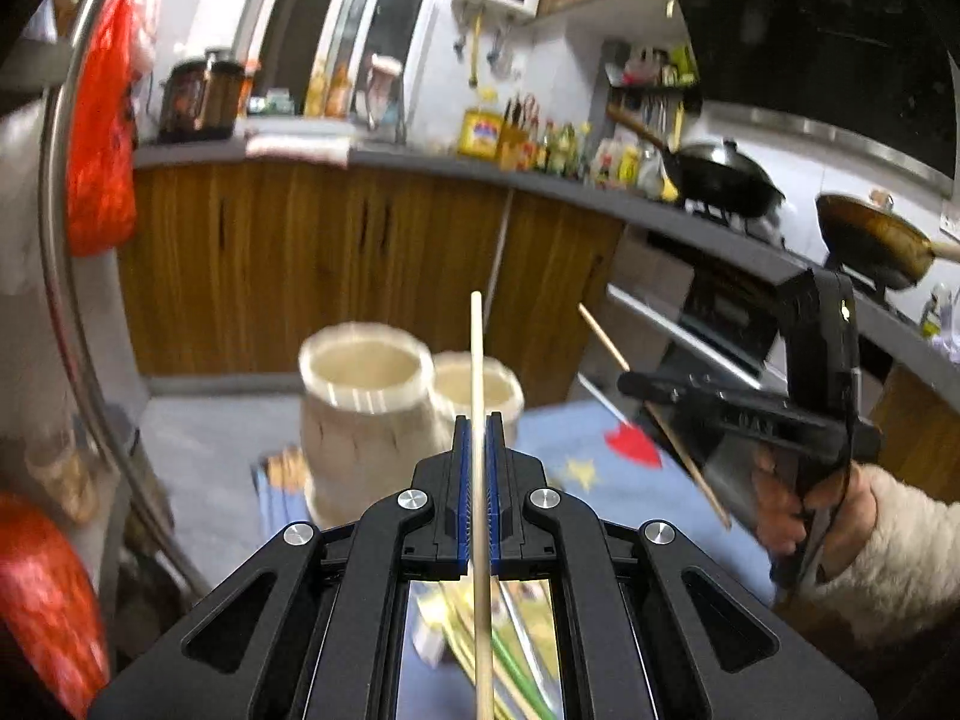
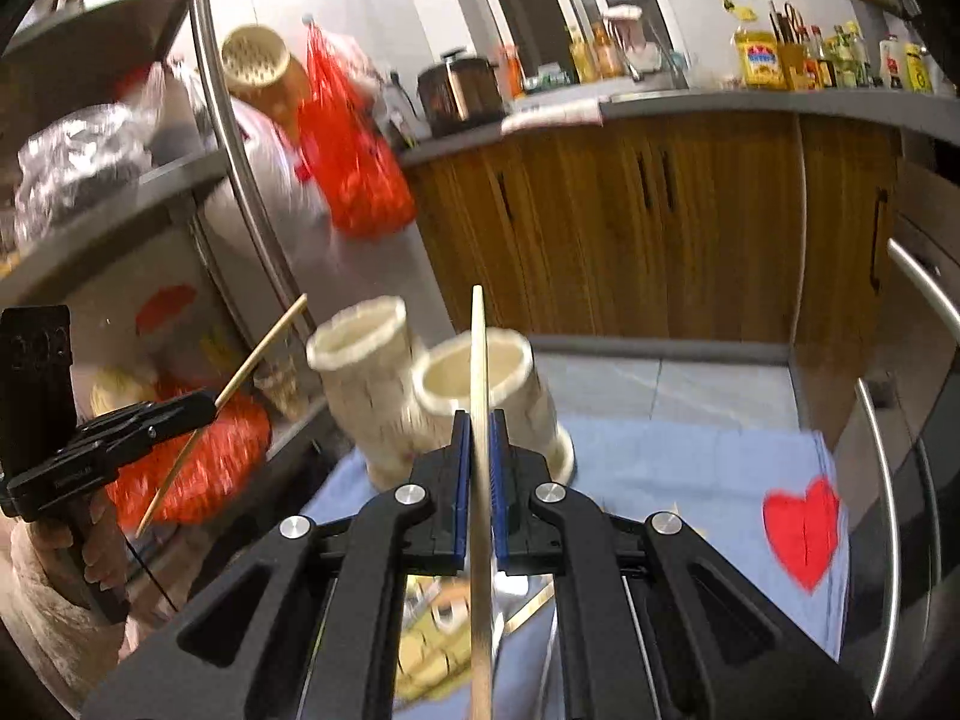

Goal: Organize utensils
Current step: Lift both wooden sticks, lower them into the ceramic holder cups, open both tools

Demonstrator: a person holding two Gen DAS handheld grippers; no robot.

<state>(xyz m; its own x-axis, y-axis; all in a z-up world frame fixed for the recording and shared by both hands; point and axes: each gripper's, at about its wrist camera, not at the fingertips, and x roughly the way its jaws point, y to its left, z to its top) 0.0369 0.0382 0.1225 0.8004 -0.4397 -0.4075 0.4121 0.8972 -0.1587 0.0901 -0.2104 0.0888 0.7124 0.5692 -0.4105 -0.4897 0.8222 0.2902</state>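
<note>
My left gripper (image 1: 477, 420) is shut on a pale wooden chopstick (image 1: 476, 354) that points up past its blue pads. Two cream utensil holders, a left holder (image 1: 366, 402) and a right holder (image 1: 480, 387), stand on the blue cloth (image 1: 600, 474) just ahead. My right gripper (image 2: 478, 420) is shut on another wooden chopstick (image 2: 478, 348), above the nearer holder (image 2: 480, 372); the second holder (image 2: 366, 372) stands to its left. In the left wrist view the right gripper (image 1: 624, 381) holds its chopstick (image 1: 606, 342) at the right. The left gripper (image 2: 210, 405) with its chopstick (image 2: 264, 348) shows at the left.
More utensils lie on the cloth under the grippers (image 1: 480, 630), (image 2: 432, 642). A red heart (image 2: 801, 531) marks the cloth. Wooden cabinets (image 1: 300, 264) under a grey counter stand behind. A metal rack (image 2: 120, 180) with red bags (image 2: 354, 150) stands at the left. Woks (image 1: 726, 177) sit on the stove.
</note>
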